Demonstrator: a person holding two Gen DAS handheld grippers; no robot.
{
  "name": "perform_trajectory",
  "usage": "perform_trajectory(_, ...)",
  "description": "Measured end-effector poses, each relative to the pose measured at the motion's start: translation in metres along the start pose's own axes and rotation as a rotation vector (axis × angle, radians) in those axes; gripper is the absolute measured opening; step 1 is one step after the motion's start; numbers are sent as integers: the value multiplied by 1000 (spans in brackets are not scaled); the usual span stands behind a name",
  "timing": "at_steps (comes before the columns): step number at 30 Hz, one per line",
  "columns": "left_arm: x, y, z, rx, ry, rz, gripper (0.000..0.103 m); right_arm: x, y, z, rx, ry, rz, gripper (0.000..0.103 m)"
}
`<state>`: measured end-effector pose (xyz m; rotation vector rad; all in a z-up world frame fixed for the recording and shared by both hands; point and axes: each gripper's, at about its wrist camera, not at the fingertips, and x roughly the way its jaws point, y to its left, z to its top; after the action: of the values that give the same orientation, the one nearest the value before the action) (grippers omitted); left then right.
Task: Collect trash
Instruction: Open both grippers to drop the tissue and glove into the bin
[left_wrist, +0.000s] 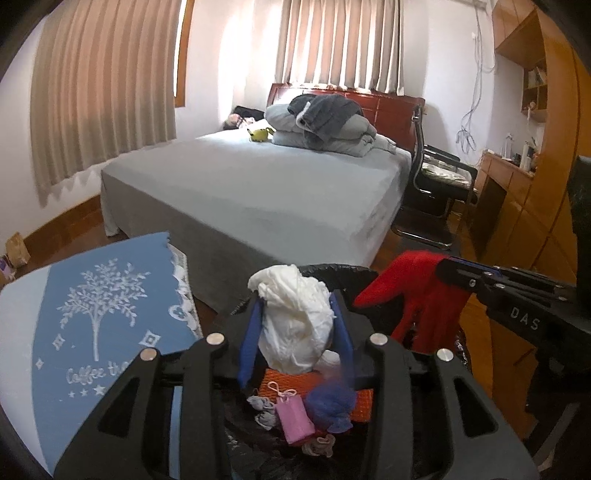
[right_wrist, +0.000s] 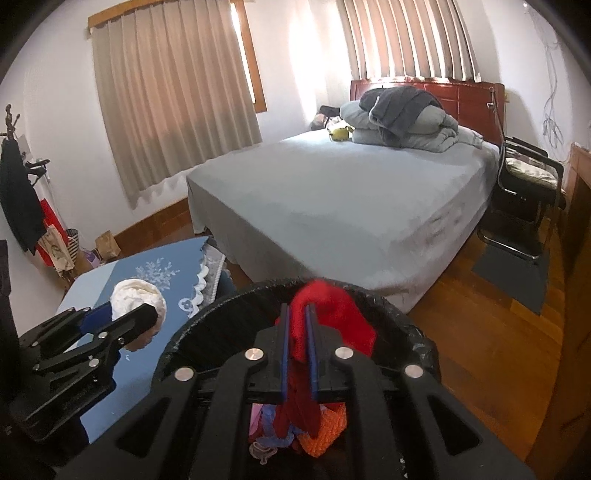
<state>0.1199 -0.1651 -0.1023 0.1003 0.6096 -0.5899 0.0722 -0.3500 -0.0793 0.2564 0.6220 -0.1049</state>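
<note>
My left gripper (left_wrist: 297, 317) is shut on a crumpled white paper wad (left_wrist: 295, 321) and holds it over the black-lined trash bin (left_wrist: 332, 271). It also shows in the right wrist view (right_wrist: 125, 314), the white wad (right_wrist: 136, 299) between its jaws. My right gripper (right_wrist: 297, 325) is shut on a red cloth (right_wrist: 325, 317) above the bin (right_wrist: 406, 325); the red cloth also shows in the left wrist view (left_wrist: 413, 291). Inside the bin lie an orange mesh piece (left_wrist: 295, 382), a pink tag (left_wrist: 293, 419) and a blue scrap (left_wrist: 330, 404).
A table with a blue tree-print cloth (left_wrist: 92, 317) stands left of the bin. A grey bed (left_wrist: 258, 184) with folded bedding (left_wrist: 325, 125) is behind. A black chair (left_wrist: 439, 177) and wooden cabinets (left_wrist: 517, 192) are at right. Bags (right_wrist: 59, 247) sit by the left wall.
</note>
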Motion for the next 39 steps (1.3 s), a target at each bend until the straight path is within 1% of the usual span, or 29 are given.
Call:
perform_trajectory(3, 8, 4, -3, -11, 16, -34, 37, 6, -2, -2, -2, 15, -6, 10)
perform_trajectory(4, 10, 5, -4, -12, 23, -40, 39, 7, -3, -3, -2, 20, -9, 12)
perform_trajectory(5, 12, 6, -5, -13, 27, -47, 45, 8, -4, -4, -2, 23, -12, 16)
perform_trajectory(6, 14, 8, -5, -16, 29, -53, 48, 9, -6, -5, 3, 27, -16, 18)
perform_trajectory(7, 14, 8, -5, -16, 28, -54, 55, 9, -8, -6, 8, 27, -18, 21)
perform_trajectory(8, 13, 9, -5, -17, 24, -55, 61, 9, -10, -6, 11, 26, -20, 26)
perform_trajectory(9, 13, 10, -5, -15, 21, -55, 63, 8, -11, -6, 13, 24, -27, 30)
perform_trajectory(10, 13, 10, -5, -11, 19, -51, 65, 7, -11, -7, 15, 22, -31, 38)
perform_trajectory(11, 12, 11, -5, -8, 19, -44, 66, 6, -12, -7, 18, 18, -34, 42)
perform_trajectory(12, 11, 11, -5, -7, 19, -40, 67, 4, -12, -6, 20, 13, -38, 43)
perform_trajectory(14, 6, 14, -5, -13, 11, -29, 74, 1, -12, -5, 19, 7, -45, 56)
perform_trajectory(16, -1, 19, -4, -16, -1, -8, 80, -3, -12, -4, 21, -1, -47, 61)
perform_trajectory(17, -5, 21, -4, -15, -6, 2, 83, -6, -10, -2, 19, -7, -45, 67)
perform_trajectory(18, -9, 23, -3, -14, -11, 13, 86, -8, -9, -2, 16, -12, -48, 71)
perform_trajectory(19, -14, 26, -2, -14, -18, 27, 88, -11, -7, 0, 12, -18, -52, 78)
perform_trajectory(21, -24, 31, 1, -20, -28, 40, 90, -16, -2, 2, 2, -31, -51, 85)
perform_trajectory(22, -29, 34, 2, -26, -33, 49, 91, -19, 1, 4, -3, -37, -45, 92)
perform_trajectory(23, -35, 38, 4, -33, -35, 63, 92, -23, 4, 5, -7, -44, -42, 97)
perform_trajectory(33, -88, 54, 4, -80, -66, 156, 95, -54, 39, 10, -52, -69, 28, 97)
perform_trajectory(39, -119, 56, 4, -77, -93, 204, 96, -73, 59, 12, -82, -90, 66, 97)
